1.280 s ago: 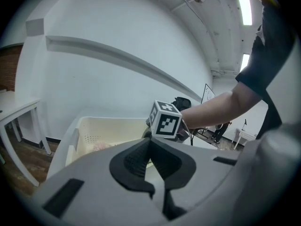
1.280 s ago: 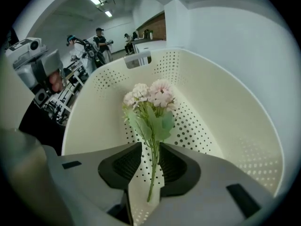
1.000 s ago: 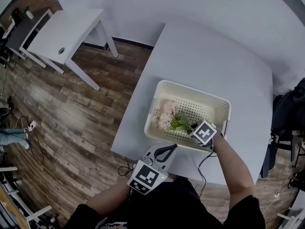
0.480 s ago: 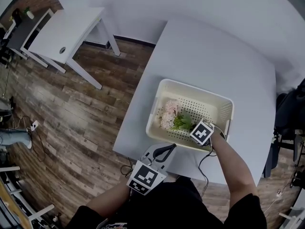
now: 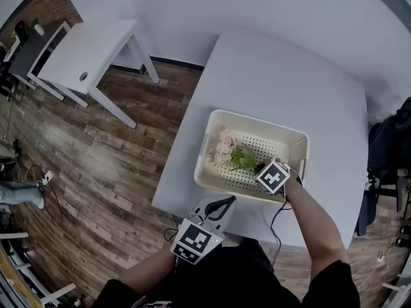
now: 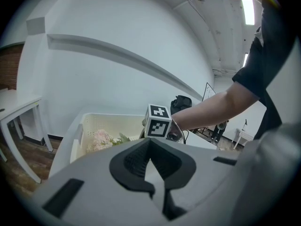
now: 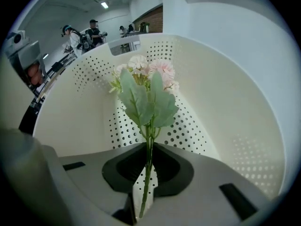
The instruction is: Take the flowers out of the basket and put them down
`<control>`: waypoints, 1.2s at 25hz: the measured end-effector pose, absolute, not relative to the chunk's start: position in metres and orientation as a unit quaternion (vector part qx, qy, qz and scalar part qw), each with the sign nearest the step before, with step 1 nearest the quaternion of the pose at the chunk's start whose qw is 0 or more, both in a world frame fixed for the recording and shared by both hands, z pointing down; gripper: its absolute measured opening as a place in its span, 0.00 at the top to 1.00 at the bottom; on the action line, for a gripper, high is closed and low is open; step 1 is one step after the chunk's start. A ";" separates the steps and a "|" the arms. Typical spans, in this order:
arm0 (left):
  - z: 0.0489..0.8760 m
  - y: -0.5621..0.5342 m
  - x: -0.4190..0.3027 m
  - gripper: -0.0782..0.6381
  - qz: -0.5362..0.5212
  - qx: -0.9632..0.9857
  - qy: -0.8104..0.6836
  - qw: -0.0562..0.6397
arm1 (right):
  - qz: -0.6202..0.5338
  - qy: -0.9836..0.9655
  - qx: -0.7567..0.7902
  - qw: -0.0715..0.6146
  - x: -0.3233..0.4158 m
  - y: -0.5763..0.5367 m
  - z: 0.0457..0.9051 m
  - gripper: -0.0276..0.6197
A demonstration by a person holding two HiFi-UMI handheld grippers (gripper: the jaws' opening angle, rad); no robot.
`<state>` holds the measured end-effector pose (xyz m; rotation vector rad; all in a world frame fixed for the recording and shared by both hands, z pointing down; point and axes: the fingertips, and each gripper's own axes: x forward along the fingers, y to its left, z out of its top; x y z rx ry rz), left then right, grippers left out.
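A wood-plank floor (image 5: 96,172) is seen round a pale grey tabletop (image 5: 282,76), and a small white table (image 5: 90,43) is set off at 10 o'clock. A cream perforated basket (image 5: 204,156) is placed toward the tabletop's 6 o'clock edge. The flowers (image 5: 226,147) are laid inside it, with pink heads by the 9 o'clock wall and green leaves trailing toward 4 o'clock. The right gripper (image 5: 259,167) is reached in over the basket's 5 o'clock corner, and its jaws are being closed on the thin green stem (image 7: 147,166) caught between them. The left gripper (image 5: 222,204) is held back beyond the 6 o'clock edge, with its jaws pressed together.
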<state>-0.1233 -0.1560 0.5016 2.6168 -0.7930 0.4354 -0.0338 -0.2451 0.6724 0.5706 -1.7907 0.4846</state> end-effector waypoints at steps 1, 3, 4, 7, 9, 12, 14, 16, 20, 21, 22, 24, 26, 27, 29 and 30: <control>0.500 -0.155 -0.122 0.88 0.153 0.930 -0.280 0.184 | 0.205 -0.765 0.249 0.558 -0.034 -0.247 0.666 0.88; 0.496 -0.154 -0.121 0.88 0.151 0.932 -0.276 0.181 | 0.204 -0.773 0.261 0.541 -0.037 -0.249 0.653 0.88; 0.494 -0.152 -0.120 0.88 0.149 0.933 -0.275 0.179 | 0.203 -0.776 0.267 0.535 -0.038 -0.248 0.647 0.88; 0.487 -0.148 -0.115 0.88 0.146 0.936 -0.270 0.173 | 0.187 -0.785 0.292 0.513 -0.035 -0.251 0.627 0.88; 0.484 -0.145 -0.111 0.88 0.145 0.938 -0.266 0.168 | 0.192 -0.792 0.311 0.489 -0.033 -0.250 0.611 0.89; 0.480 -0.142 -0.107 0.88 0.143 0.941 -0.261 0.159 | 0.204 -0.804 0.345 0.439 -0.032 -0.247 0.581 0.89; 0.478 -0.139 -0.103 0.88 0.142 0.944 -0.256 0.154 | 0.198 -0.812 0.374 0.401 -0.027 -0.248 0.556 0.89; 0.475 -0.135 -0.099 0.88 0.142 0.946 -0.249 0.149 | 0.193 -0.817 0.409 0.358 -0.018 -0.247 0.531 0.89; 0.467 -0.127 -0.085 0.88 0.140 0.954 -0.228 0.136 | 0.184 -0.808 0.485 0.278 0.015 -0.236 0.486 0.89; 0.465 -0.125 -0.080 0.88 0.139 0.956 -0.221 0.133 | 0.184 -0.802 0.503 0.263 0.026 -0.231 0.478 0.89; 0.463 -0.122 -0.075 0.88 0.139 0.958 -0.214 0.130 | 0.185 -0.795 0.522 0.248 0.038 -0.225 0.471 0.89; 0.458 -0.118 -0.062 0.88 0.139 0.962 -0.200 0.124 | 0.190 -0.778 0.557 0.221 0.065 -0.211 0.462 0.89; 0.456 -0.113 -0.047 0.88 0.138 0.965 -0.185 0.119 | 0.200 -0.757 0.590 0.195 0.092 -0.196 0.458 0.89; 0.455 -0.111 -0.040 0.88 0.138 0.967 -0.178 0.117 | 0.207 -0.746 0.606 0.183 0.105 -0.188 0.457 0.89; 0.452 -0.107 -0.026 0.88 0.137 0.971 -0.163 0.112 | 0.220 -0.723 0.634 0.161 0.130 -0.172 0.459 0.89; 0.451 -0.105 -0.018 0.88 0.137 0.972 -0.155 0.110 | 0.226 -0.712 0.647 0.151 0.141 -0.165 0.460 0.89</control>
